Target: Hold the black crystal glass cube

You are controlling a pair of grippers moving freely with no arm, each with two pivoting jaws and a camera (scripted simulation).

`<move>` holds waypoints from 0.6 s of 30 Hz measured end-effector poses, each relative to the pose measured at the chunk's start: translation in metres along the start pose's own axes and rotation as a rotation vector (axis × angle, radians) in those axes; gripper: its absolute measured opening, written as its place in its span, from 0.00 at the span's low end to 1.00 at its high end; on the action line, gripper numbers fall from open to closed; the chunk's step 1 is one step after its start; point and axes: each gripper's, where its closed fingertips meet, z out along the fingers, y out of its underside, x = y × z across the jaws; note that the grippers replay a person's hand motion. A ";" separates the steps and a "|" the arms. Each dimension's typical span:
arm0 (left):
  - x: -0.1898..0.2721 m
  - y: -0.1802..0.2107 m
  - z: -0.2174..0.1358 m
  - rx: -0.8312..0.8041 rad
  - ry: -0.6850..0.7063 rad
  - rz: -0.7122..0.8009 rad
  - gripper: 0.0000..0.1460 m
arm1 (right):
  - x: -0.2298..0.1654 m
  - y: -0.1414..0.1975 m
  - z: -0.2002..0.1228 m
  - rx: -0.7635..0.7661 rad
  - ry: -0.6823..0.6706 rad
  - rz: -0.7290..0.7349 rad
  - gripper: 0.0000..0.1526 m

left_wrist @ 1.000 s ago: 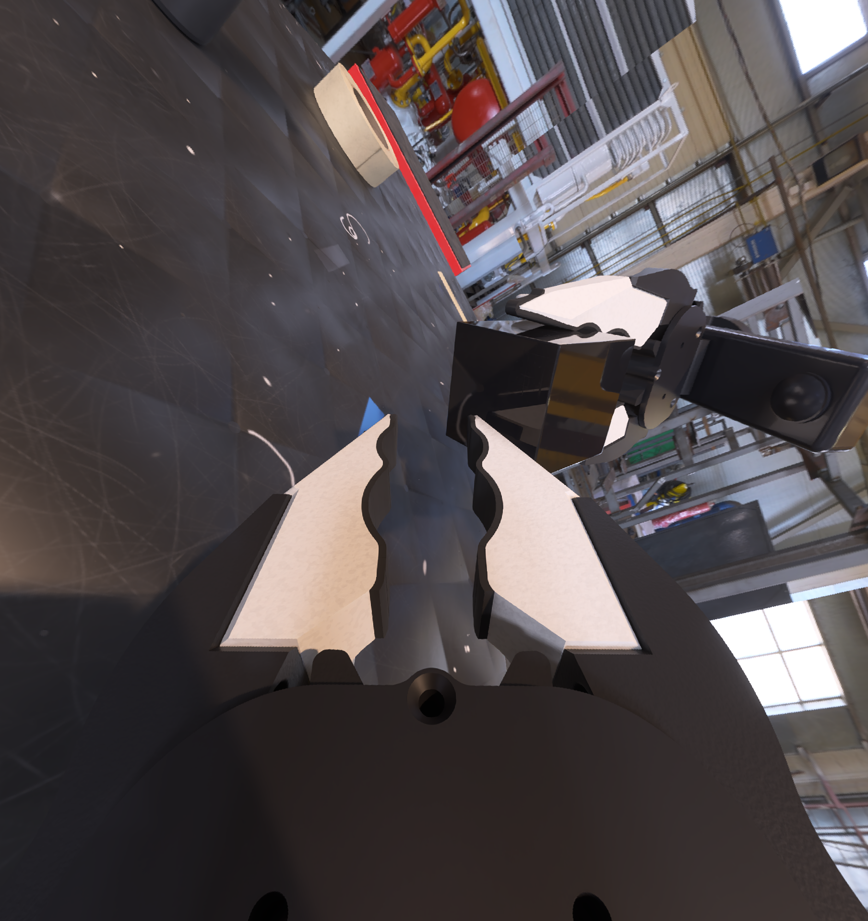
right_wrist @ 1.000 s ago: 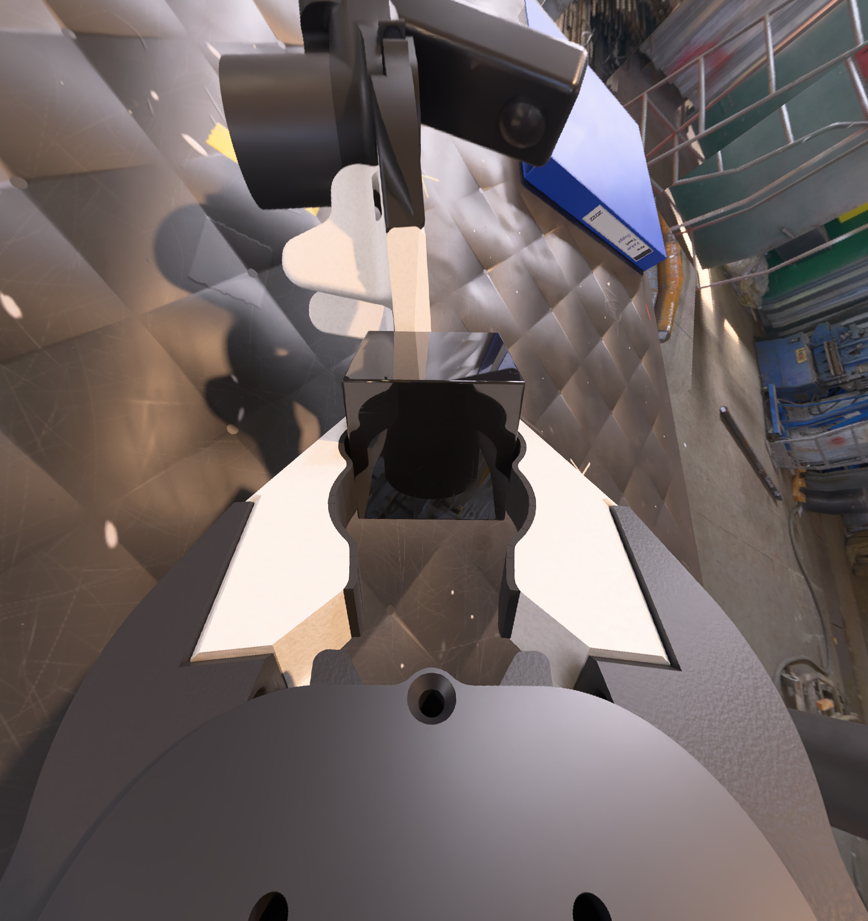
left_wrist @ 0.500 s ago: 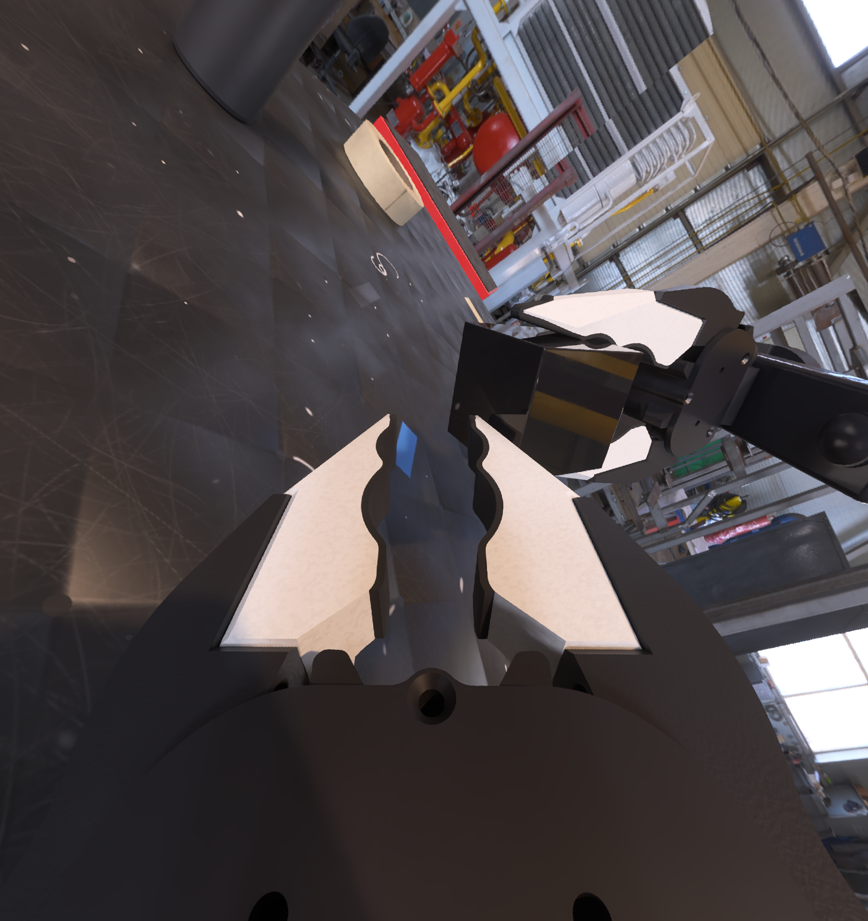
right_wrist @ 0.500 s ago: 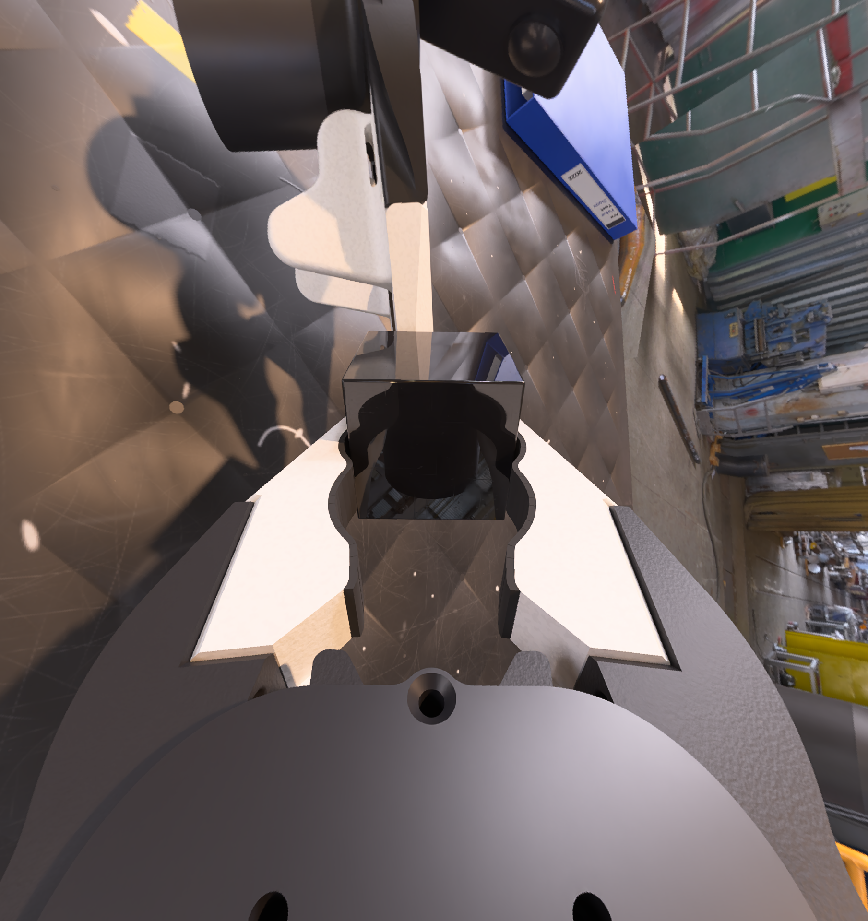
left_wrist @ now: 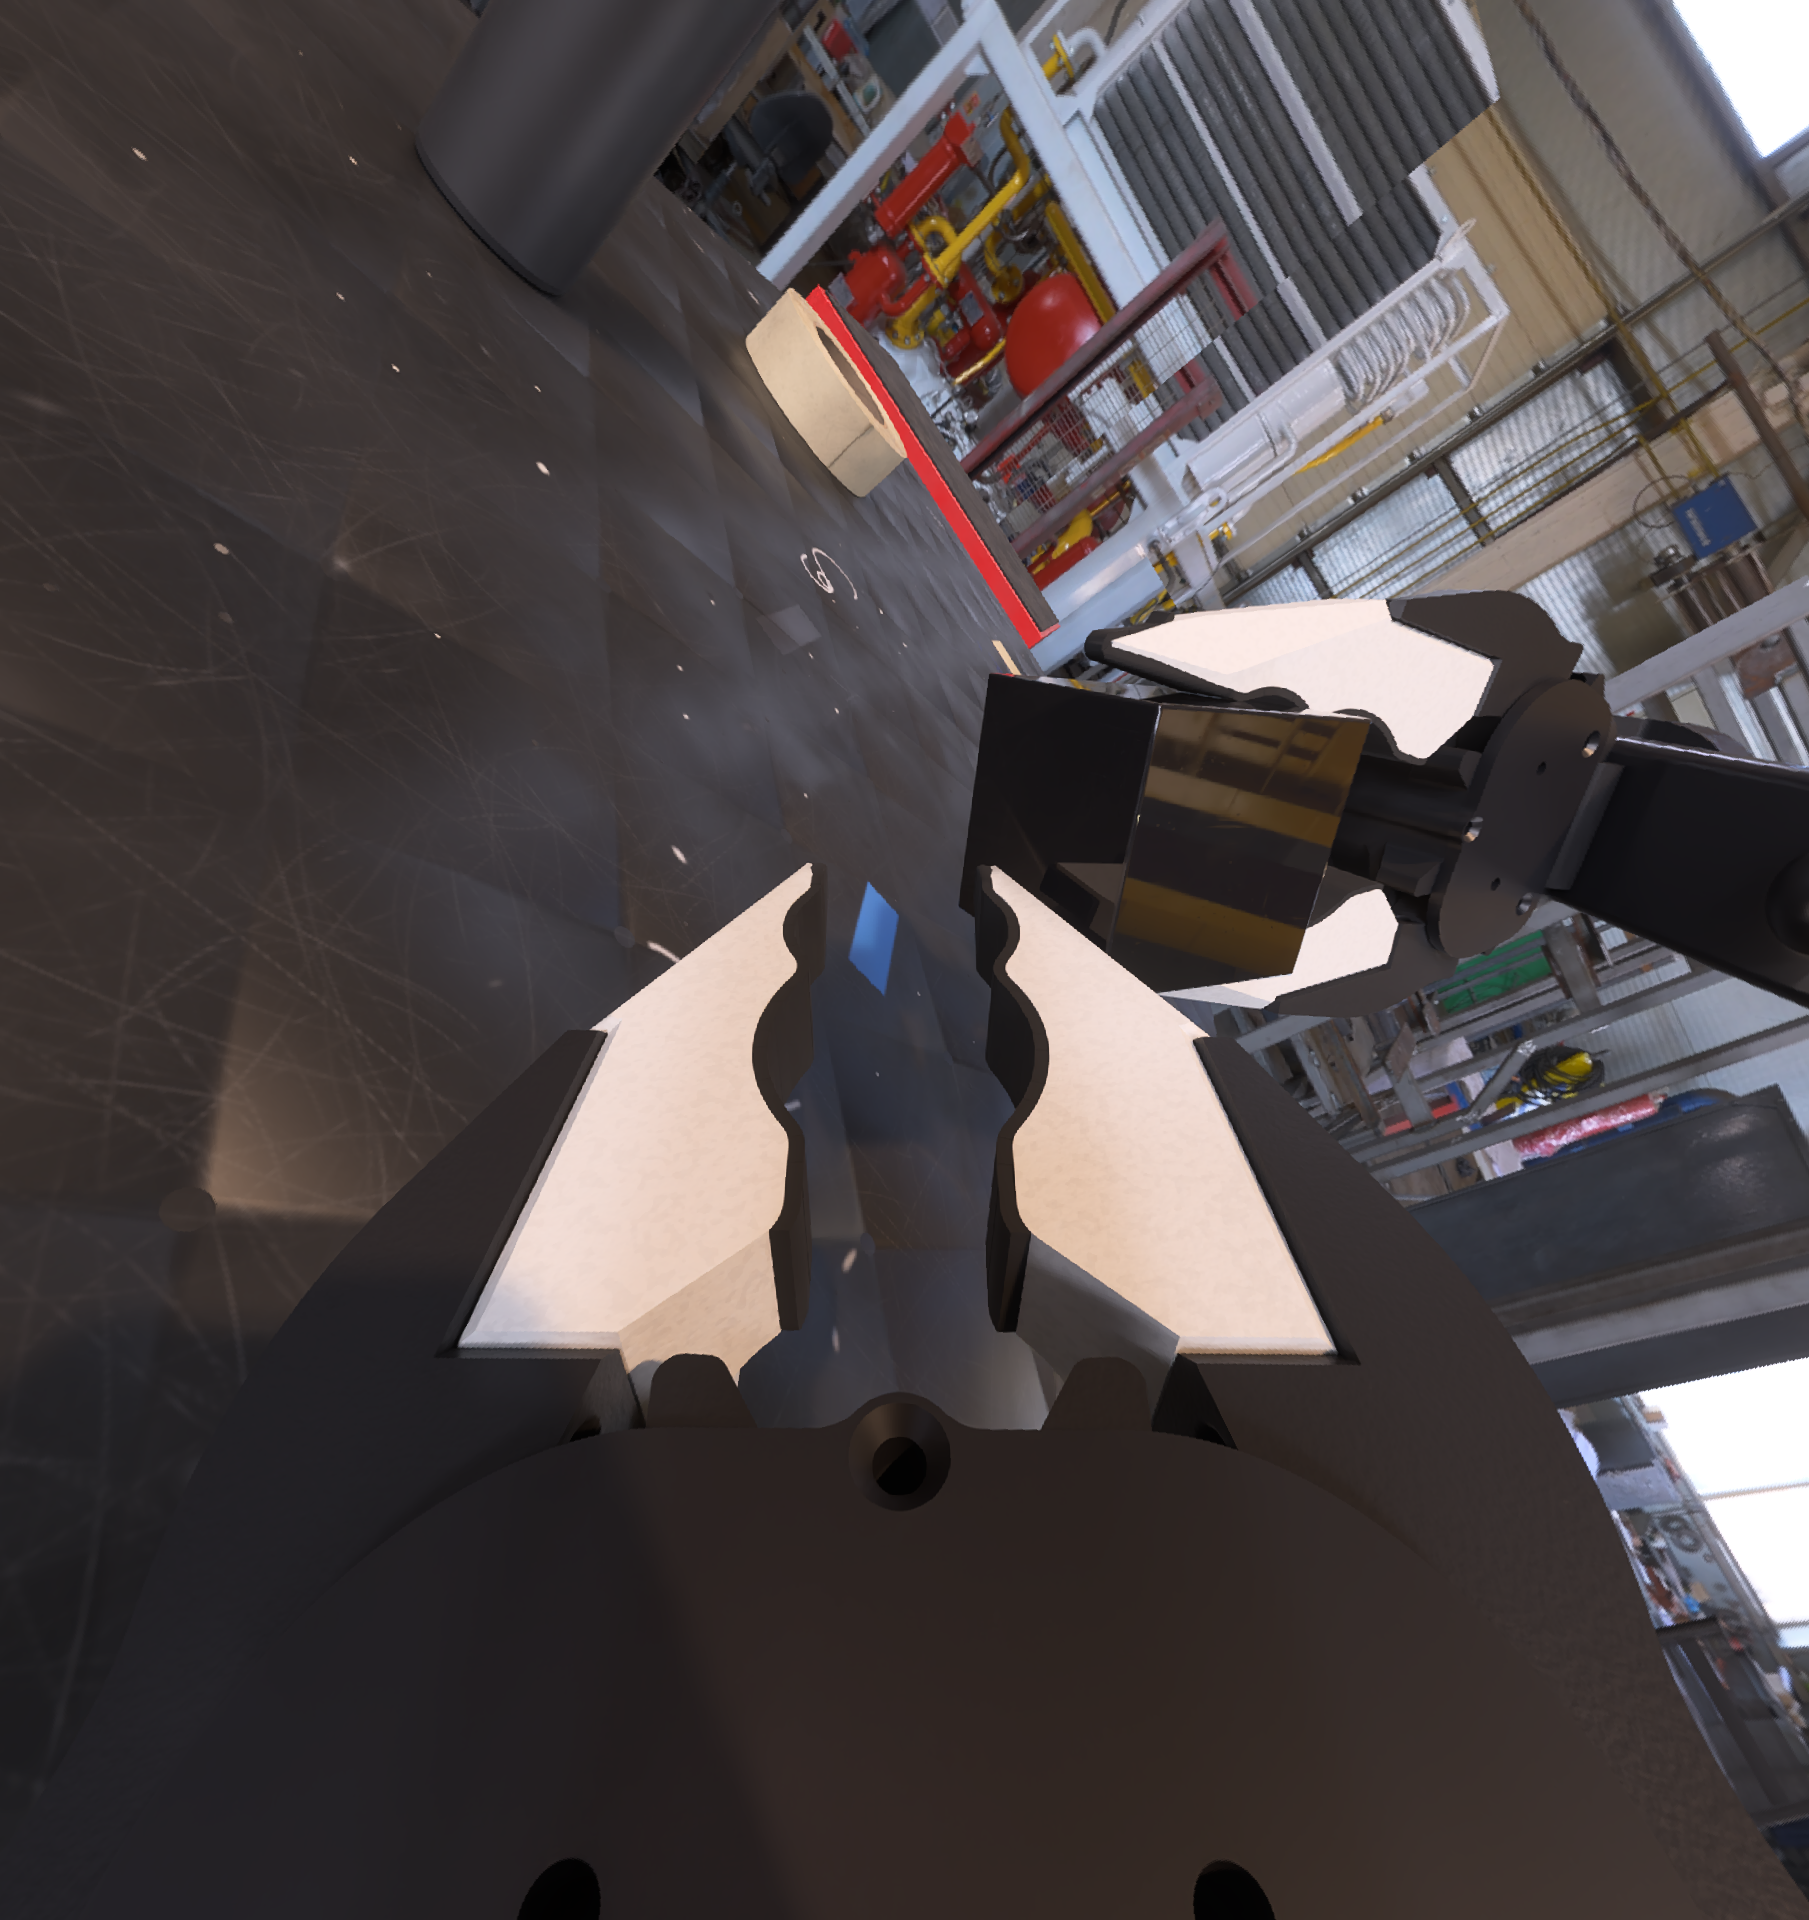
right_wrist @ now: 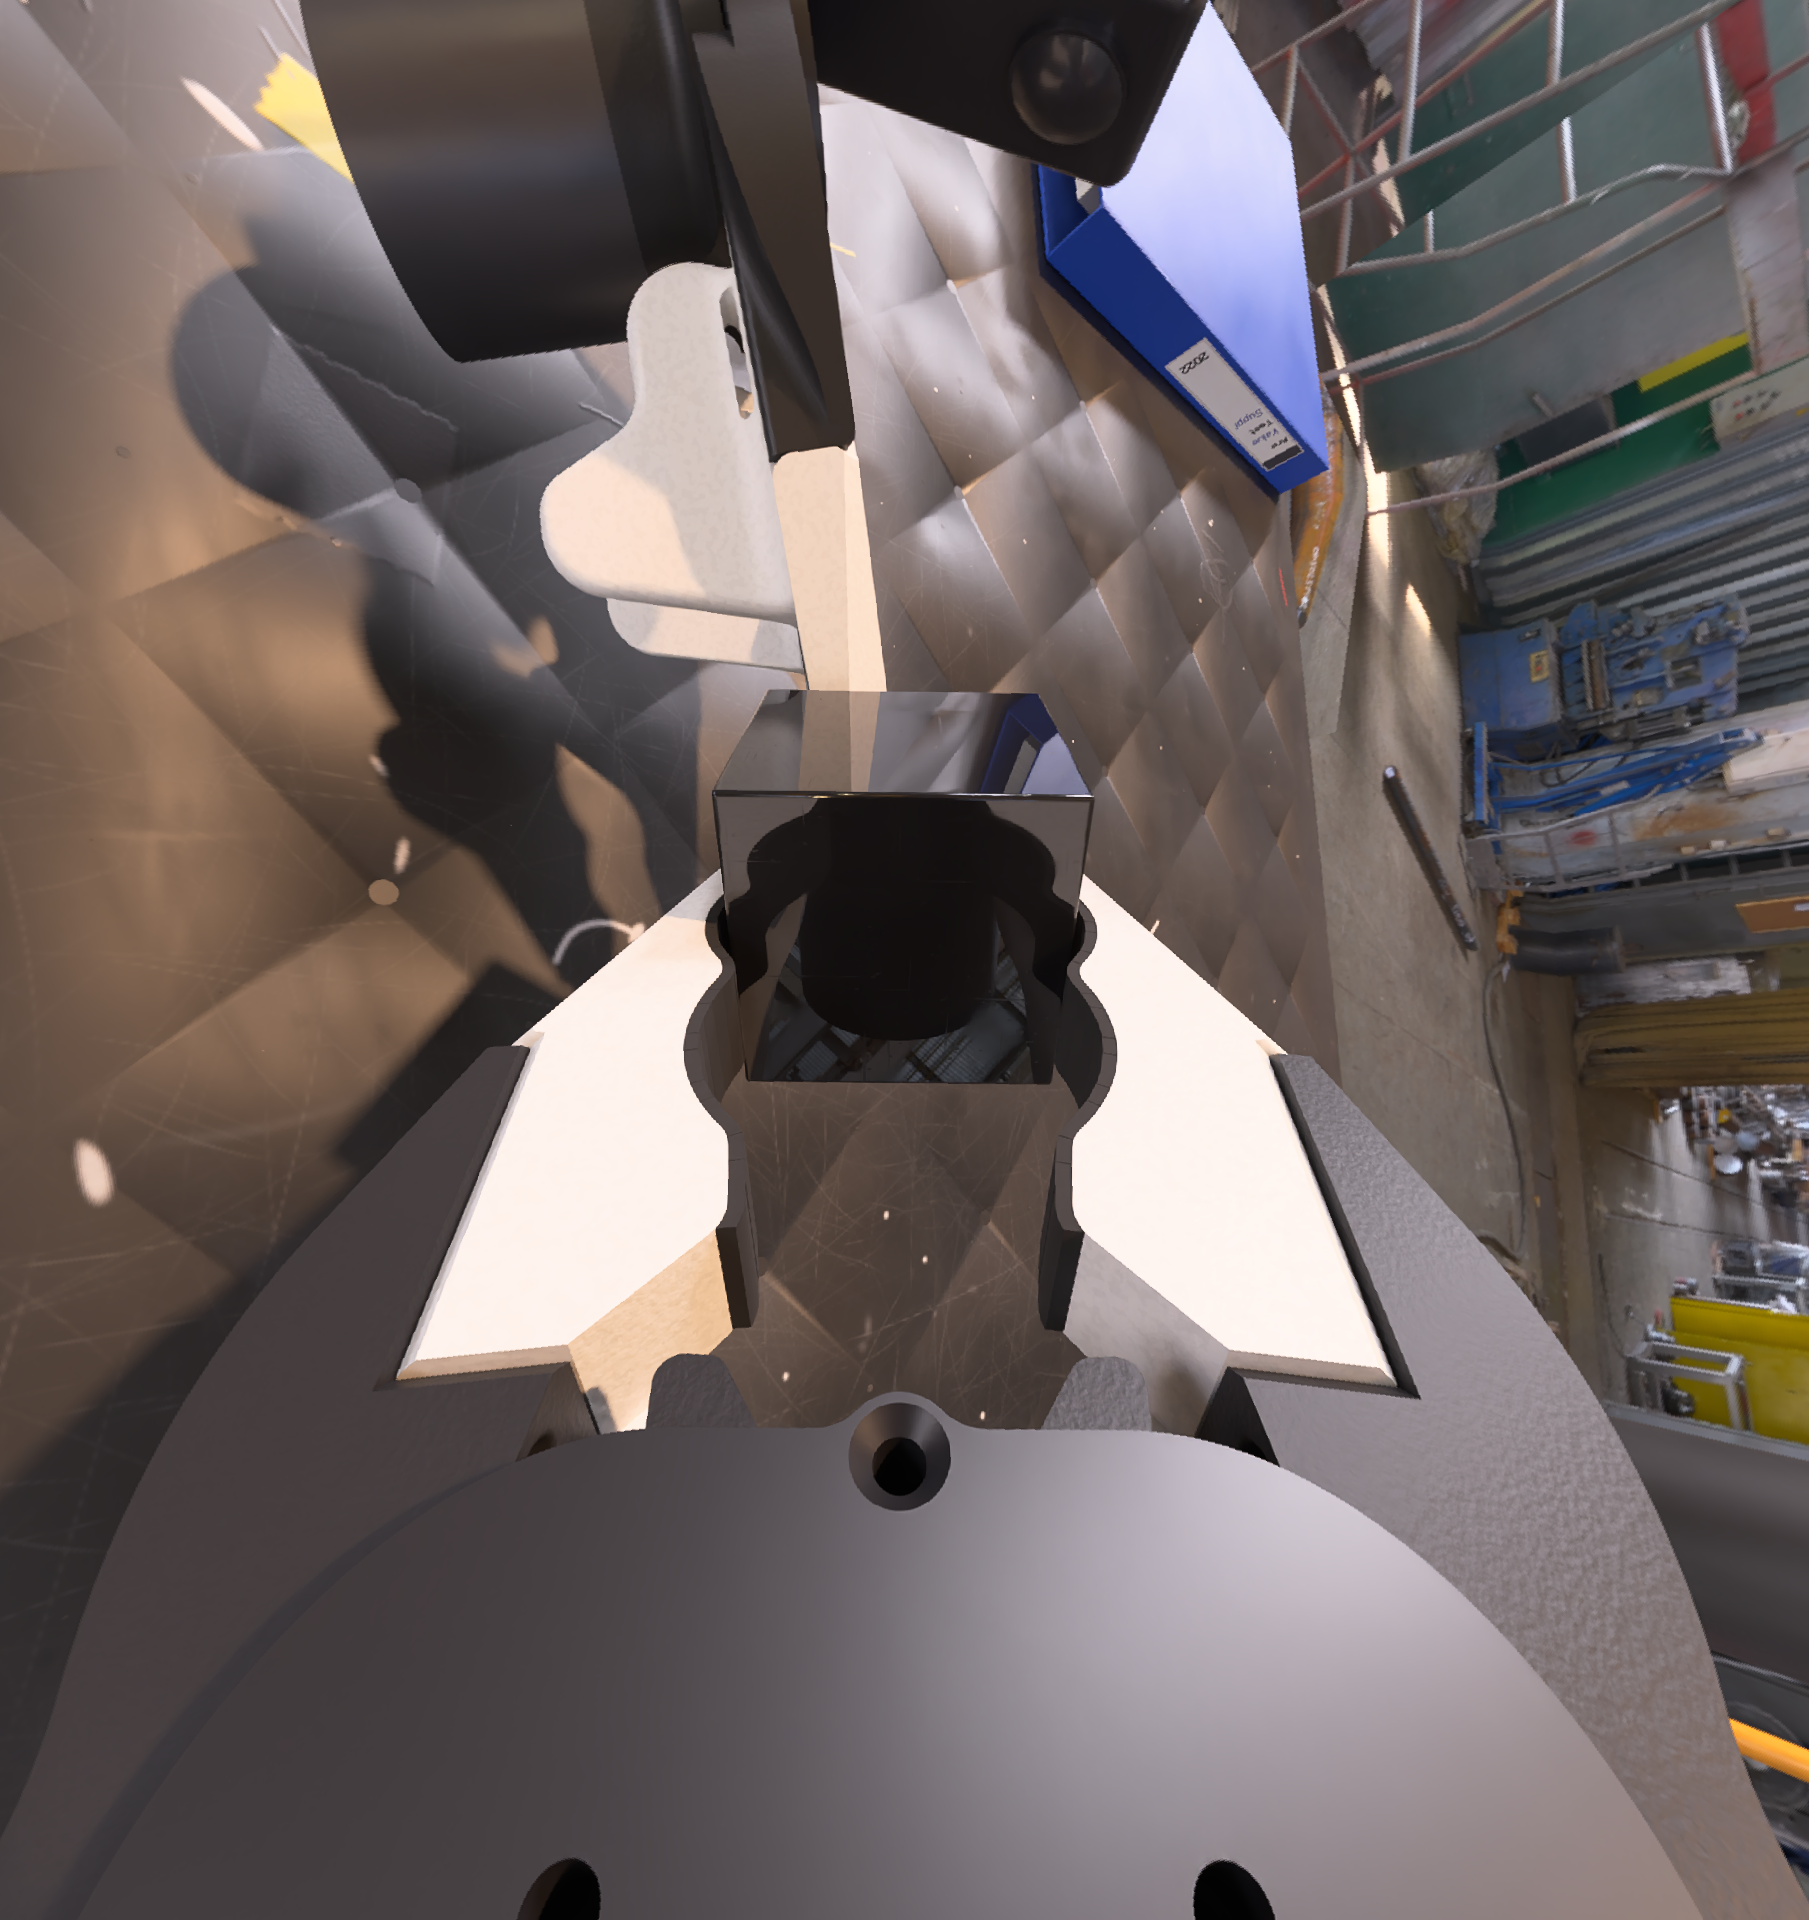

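Jaws of the right gripper (right_wrist: 900, 925) are clamped on the glossy black crystal glass cube (right_wrist: 900, 935); the left gripper (left_wrist: 898, 894) is held parted, empty, just beside it.

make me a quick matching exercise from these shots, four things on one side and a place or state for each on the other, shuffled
Things
1. black crystal glass cube
2. left tool
3. blue binder
4. tape roll

Places or states
a. lies flat on the metal table, label on its spine
b. clamped between the right tool's fingers, off the table
c. fingers apart, nothing between them
d. cream ring resting near the table's red edge

Right pairs: 1-b, 2-c, 3-a, 4-d
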 end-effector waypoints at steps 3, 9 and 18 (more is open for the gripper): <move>0.000 -0.001 -0.001 0.007 -0.001 0.008 0.19 | 0.000 0.000 0.001 -0.002 -0.004 0.010 0.39; 0.001 -0.001 -0.002 0.013 0.023 -0.024 0.19 | -0.001 0.001 0.003 -0.005 0.005 -0.016 0.39; -0.003 -0.002 -0.005 0.011 -0.030 0.058 0.19 | -0.004 0.006 0.008 -0.068 -0.002 0.035 0.39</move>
